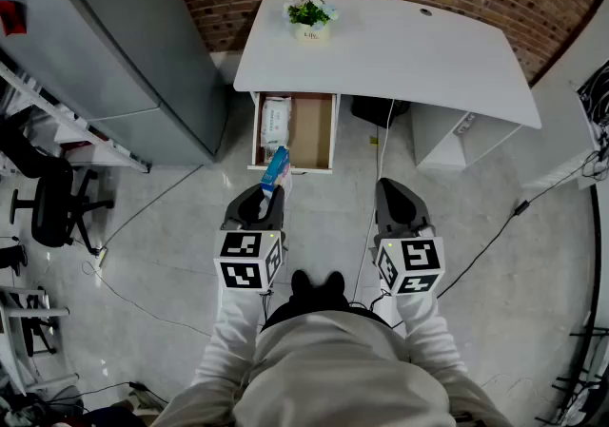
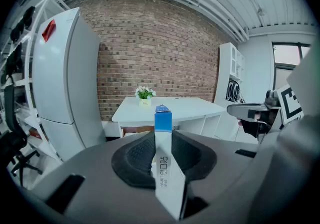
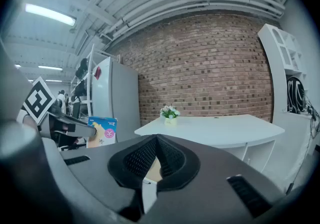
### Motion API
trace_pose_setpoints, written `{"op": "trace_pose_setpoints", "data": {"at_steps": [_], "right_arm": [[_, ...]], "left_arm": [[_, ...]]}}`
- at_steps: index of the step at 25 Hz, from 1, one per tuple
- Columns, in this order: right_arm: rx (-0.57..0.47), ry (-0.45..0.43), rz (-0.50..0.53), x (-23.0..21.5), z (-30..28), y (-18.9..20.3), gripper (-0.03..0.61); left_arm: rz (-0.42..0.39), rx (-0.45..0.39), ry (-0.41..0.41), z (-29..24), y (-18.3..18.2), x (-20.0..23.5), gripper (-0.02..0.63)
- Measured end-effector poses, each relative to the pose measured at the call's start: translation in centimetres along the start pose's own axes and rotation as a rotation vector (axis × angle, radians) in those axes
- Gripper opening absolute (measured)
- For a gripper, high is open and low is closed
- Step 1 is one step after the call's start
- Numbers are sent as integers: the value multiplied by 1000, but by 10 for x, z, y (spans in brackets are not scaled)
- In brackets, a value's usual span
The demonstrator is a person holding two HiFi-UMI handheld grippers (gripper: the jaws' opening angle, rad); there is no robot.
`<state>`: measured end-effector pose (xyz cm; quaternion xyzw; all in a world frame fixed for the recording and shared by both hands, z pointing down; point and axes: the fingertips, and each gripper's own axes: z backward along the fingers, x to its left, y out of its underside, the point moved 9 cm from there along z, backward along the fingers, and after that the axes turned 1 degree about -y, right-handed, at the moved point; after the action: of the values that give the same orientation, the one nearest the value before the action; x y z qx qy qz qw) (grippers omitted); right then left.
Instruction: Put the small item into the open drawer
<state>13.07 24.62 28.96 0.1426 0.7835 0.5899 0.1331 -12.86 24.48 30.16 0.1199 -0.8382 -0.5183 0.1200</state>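
One small box (image 1: pixel 276 169) was clamped in my left hand-held gripper (image 1: pixel 269 192) | it sat near the open drawer (image 1: pixel 312 130), by its front edge, long axis aimed inward | my right hand-held gripper (image 1: pixel 394 195) was together, empty, farther from that drawer.

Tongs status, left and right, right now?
Left tongs: closed on the small blue-and-white box.
Right tongs: closed, nothing between them.
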Motion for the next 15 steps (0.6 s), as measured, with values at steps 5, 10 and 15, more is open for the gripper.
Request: {"op": "trace_pose_setpoints", "data": {"at_steps": [5,10,15], "right_arm": [[-31,1,20,-8,3,-4,26],[-81,-21,14,-17,13,-8,27],[-116,-36,2,-21,18,-12,27]], "left_arm": [[20,-2,-18,-3,-1,-5,98],[35,3,-47,-6,0,-15,98],[40,0,-67,-8,-3,-23,98]]}}
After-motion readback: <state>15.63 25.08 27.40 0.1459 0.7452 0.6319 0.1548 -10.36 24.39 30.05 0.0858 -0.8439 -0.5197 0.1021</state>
